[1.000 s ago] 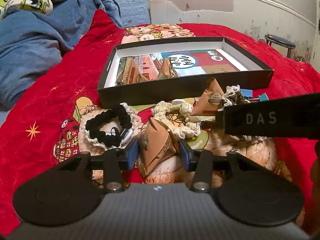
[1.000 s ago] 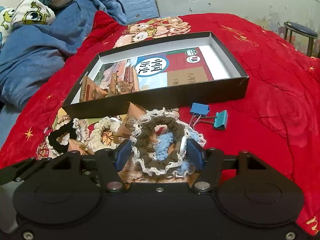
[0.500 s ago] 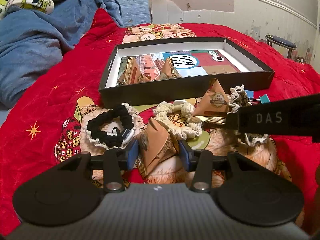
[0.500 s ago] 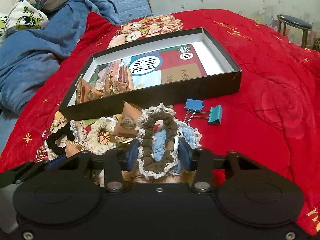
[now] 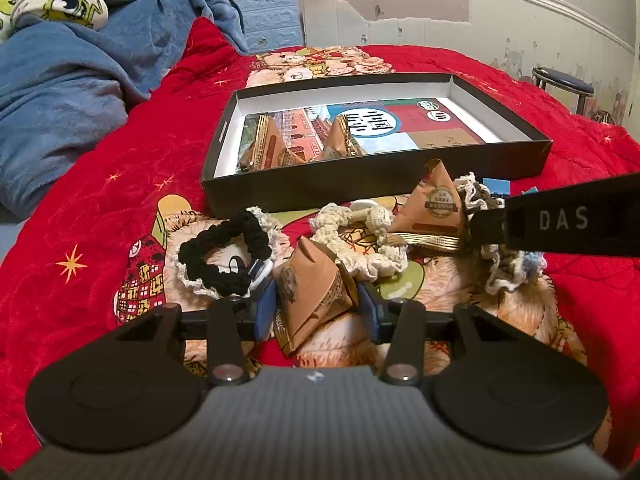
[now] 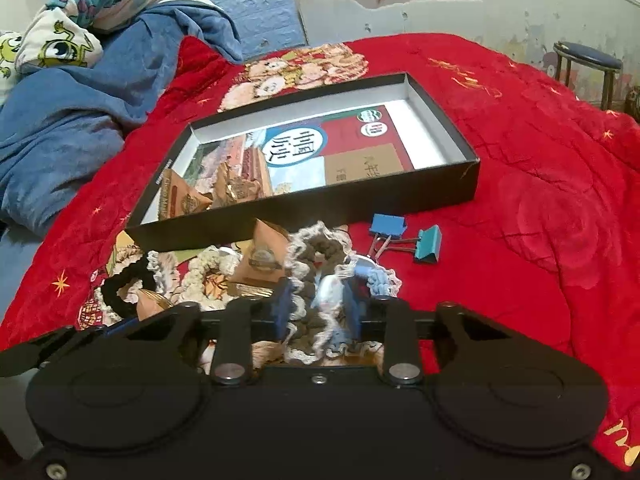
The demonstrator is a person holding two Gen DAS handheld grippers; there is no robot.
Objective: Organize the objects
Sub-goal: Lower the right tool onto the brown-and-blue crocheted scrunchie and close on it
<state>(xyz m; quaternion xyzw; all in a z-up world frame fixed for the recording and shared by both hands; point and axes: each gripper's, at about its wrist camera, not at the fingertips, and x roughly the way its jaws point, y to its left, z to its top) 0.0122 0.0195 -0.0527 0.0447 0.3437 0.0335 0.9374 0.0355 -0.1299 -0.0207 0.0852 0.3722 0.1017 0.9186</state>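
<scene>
My left gripper [image 5: 316, 309] is shut on a brown pyramid packet [image 5: 314, 294] low on the red quilt. A black scrunchie [image 5: 224, 256], a cream scrunchie [image 5: 360, 240] and a second loose packet [image 5: 436, 208] lie just beyond it. My right gripper [image 6: 318, 308] is closing on a bundle of brown and blue crocheted scrunchies [image 6: 316, 280], and its pads squeeze the bundle. The open black box [image 6: 304, 216] stands behind, with two packets [image 5: 272, 148] in its left end. In the left wrist view the right gripper's body crosses at the right and hides part of the bundle.
Two blue binder clips [image 6: 388, 226] lie on the quilt right of the bundle, in front of the box. A blue blanket [image 6: 60, 128] is heaped at the far left. A stool [image 6: 588, 60] stands by the wall at the back right.
The right gripper's jaws have come together on the crocheted scrunchies and pressed them narrow. The left gripper and its packet have not moved.
</scene>
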